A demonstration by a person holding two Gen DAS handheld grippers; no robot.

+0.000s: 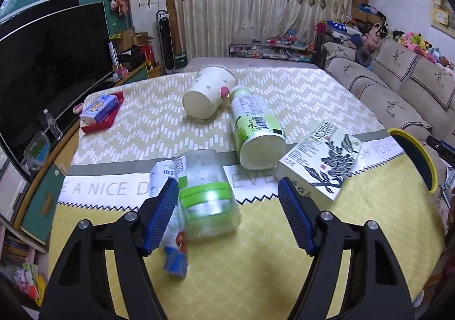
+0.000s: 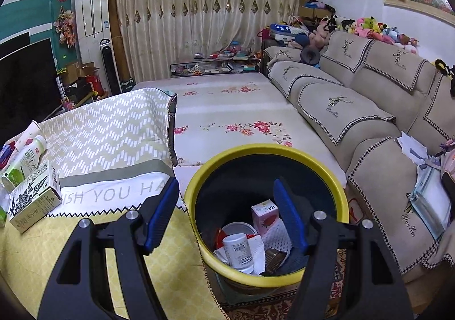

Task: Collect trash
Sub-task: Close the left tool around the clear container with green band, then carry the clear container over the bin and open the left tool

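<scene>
Hovering low over the tablecloth (image 1: 256, 263), the left gripper (image 1: 227, 217) has its blue fingers spread wide, nothing pinched. A clear plastic jar (image 1: 209, 200) with a green band lies on its side between them, closer to the left finger. A crumpled wrapper (image 1: 174, 251) sits at that finger's 6 o'clock, partly behind it. At the jar's 1 o'clock lies a green-and-white bottle (image 1: 256, 132), tipped over, with a white paper cup (image 1: 209, 92) just beside it at 11 o'clock. A printed carton (image 1: 321, 163) rests at the gripper's 2 o'clock.

Over on the other side, the right gripper (image 2: 226, 217) is also spread apart and empty, poised above the yellow-rimmed bin (image 2: 199, 177). Down inside the bin: a white bottle (image 2: 238, 249), a pink carton (image 2: 264, 214) and white netting (image 2: 277, 234). The bin stands off the table's right edge, beside the sofa (image 2: 369, 121).
</scene>
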